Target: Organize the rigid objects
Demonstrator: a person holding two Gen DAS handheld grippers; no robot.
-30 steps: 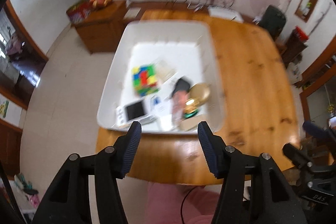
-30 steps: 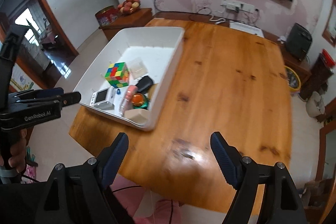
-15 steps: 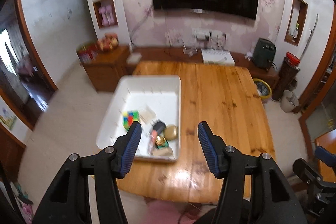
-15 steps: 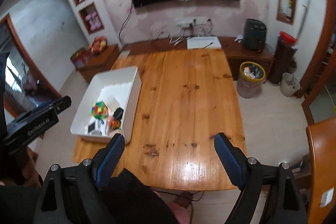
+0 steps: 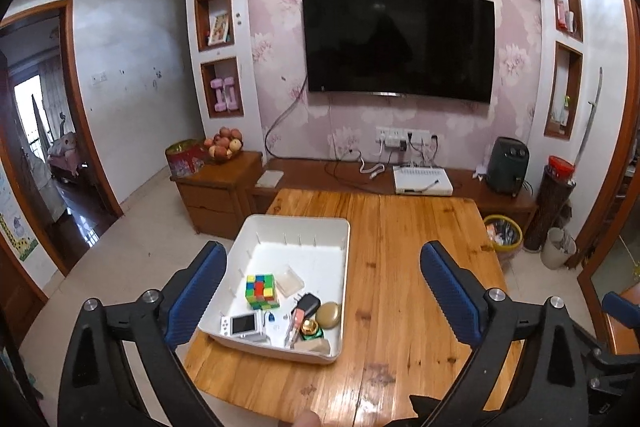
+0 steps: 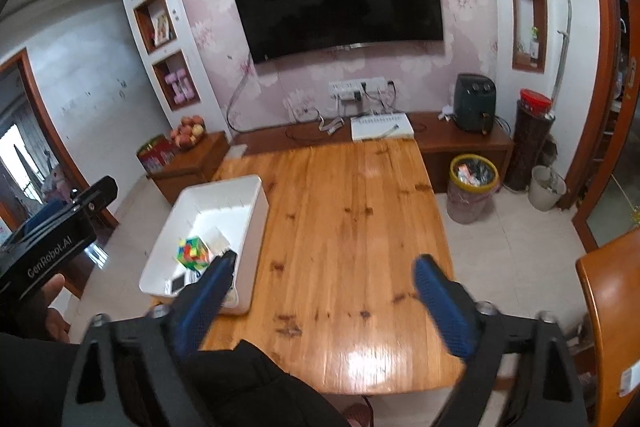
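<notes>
A glossy wooden table (image 5: 404, 267) fills the room's middle, a dark television (image 5: 398, 43) on the floral wall at 12 o'clock. The white bin (image 5: 306, 227) holding a Rubik's cube (image 5: 262, 291) sits toward 9 o'clock. The left gripper (image 5: 320, 291) and right gripper (image 6: 324, 291) have just been opening, jaws wide and empty.
</notes>
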